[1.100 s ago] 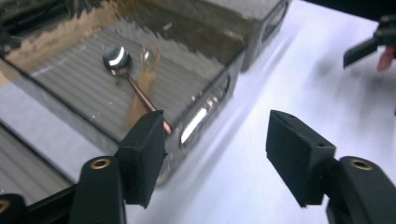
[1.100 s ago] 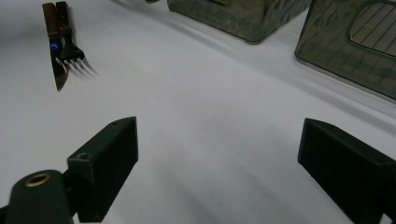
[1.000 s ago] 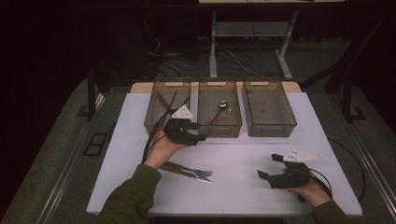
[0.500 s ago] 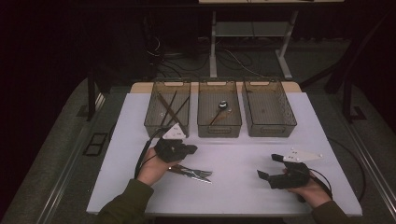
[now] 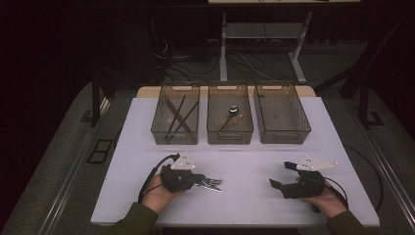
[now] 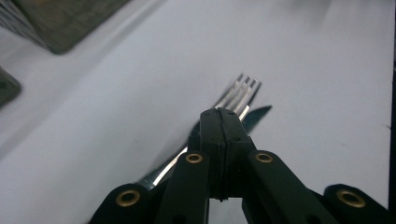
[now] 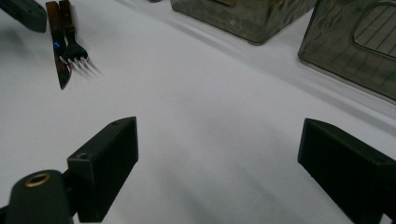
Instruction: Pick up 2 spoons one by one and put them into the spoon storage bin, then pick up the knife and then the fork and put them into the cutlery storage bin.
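The left tool (image 6: 223,140) is pressed together above a fork (image 6: 240,93) and knife (image 6: 254,116) lying side by side on the bench (image 5: 254,161); no grip on either can be confirmed. Both could be nudged or caught together. The right tool (image 7: 215,158) is held spread, well apart.

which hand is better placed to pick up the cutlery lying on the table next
Left. The left tool sits shut right over the fork and knife, jaws nearly on them. The right tool waits open across the white table, well away.
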